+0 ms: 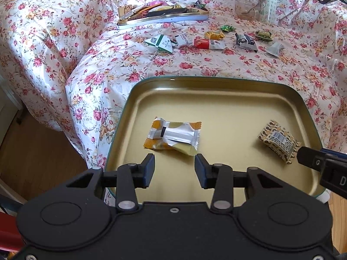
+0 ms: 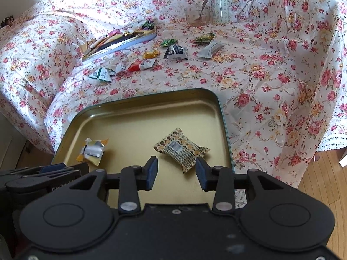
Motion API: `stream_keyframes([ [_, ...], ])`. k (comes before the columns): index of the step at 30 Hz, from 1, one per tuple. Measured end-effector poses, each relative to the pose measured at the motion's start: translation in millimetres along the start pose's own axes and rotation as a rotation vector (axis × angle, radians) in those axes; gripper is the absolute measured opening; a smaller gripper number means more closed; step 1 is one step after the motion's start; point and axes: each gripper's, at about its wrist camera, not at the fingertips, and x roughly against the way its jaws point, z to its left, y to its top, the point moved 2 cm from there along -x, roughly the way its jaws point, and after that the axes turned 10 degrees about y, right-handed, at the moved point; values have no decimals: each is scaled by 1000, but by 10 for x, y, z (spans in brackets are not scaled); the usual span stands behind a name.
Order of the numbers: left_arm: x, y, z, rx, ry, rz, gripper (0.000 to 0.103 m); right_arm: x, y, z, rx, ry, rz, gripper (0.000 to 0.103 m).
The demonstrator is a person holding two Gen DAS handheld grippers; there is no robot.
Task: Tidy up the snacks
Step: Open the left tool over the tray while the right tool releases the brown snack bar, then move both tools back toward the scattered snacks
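A gold tin tray (image 1: 216, 93) (image 2: 130, 117) lies near me on the flowered cloth. In it lie an orange-and-silver snack packet (image 1: 173, 137) (image 2: 92, 149) and a brown patterned packet (image 1: 278, 143) (image 2: 181, 150). My left gripper (image 1: 174, 166) is open and empty, just short of the orange-and-silver packet. My right gripper (image 2: 176, 170) is open and empty, just short of the brown packet; its tip shows in the left wrist view (image 1: 312, 162). Several loose snacks lie farther back, among them a red-and-white one (image 1: 208, 43) (image 2: 141, 65) and a green-and-white one (image 1: 160, 43) (image 2: 102, 74).
A second tin tray (image 1: 162, 17) (image 2: 121, 42) with several wrappers sits at the back left. A glass cup with a spoon (image 1: 247, 9) (image 2: 197, 15) and a tall bottle (image 1: 270, 0) (image 2: 219, 0) stand at the back. Wooden floor (image 1: 32, 151) (image 2: 325, 177) lies beyond the cloth's edges.
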Motion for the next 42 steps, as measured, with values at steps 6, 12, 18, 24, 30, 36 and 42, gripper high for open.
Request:
stream_keyframes([
  [6, -7, -21, 3, 5, -25, 28, 50, -34, -25, 13, -4, 5, 23, 41],
  [12, -54, 11, -15, 8, -124, 118, 50, -65, -23, 17, -10, 22, 57, 41],
  [18, -8, 124, -71, -60, -171, 151, 50, -110, 33, 5, -21, 55, 119, 41],
  [24, -88, 411, -29, -109, -201, 212, 50, -180, 194, -37, -36, 102, 194, 41],
  [30, -157, 832, 101, -101, -119, 178, 50, -203, 607, -121, -46, 118, 216, 42],
  [36, -246, 1269, 209, -86, -79, 141, 50, -286, 1050, -157, -21, 59, 184, 42],
  [42, -446, 1660, 313, -33, -16, 101, 50, -440, 1426, -153, 39, 41, 152, 44],
])
